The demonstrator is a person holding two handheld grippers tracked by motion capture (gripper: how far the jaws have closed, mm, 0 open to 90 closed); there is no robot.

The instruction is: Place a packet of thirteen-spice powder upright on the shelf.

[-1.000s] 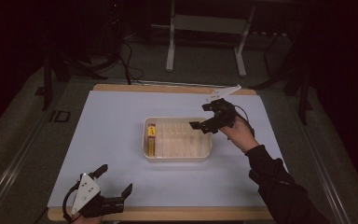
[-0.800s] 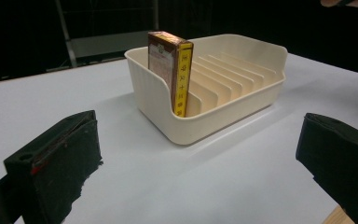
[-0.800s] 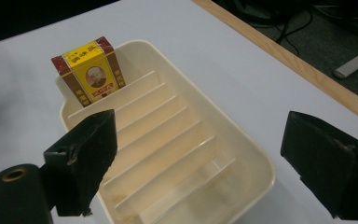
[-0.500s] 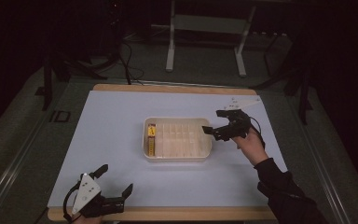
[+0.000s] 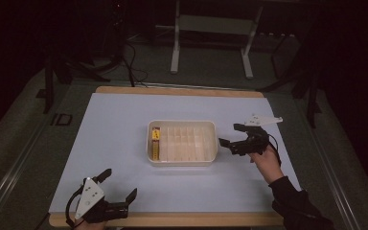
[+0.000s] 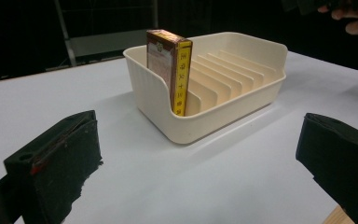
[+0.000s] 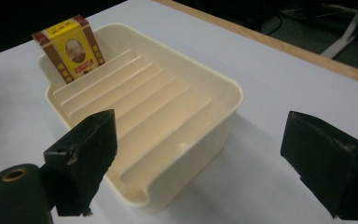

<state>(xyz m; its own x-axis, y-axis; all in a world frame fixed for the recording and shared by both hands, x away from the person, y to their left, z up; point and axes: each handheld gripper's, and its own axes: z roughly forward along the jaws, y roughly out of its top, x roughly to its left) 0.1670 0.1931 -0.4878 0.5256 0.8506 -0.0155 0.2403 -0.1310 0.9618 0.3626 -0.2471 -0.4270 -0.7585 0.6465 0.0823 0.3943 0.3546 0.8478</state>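
Two grippers, both jaws spread wide and empty | slotted tray [image 5: 206, 125] at table centre, box [image 5: 155, 143] upright in its 9 o'clock end slot, long axis 12–6 | right gripper [image 5: 231, 135] just beside tray at 3 o'clock, nearer | left gripper [image 5: 120, 184] at 7 o'clock, well apart.

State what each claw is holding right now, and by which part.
Nothing is held. The left claw and the right claw are both open and empty; the box stands untouched in the tray.
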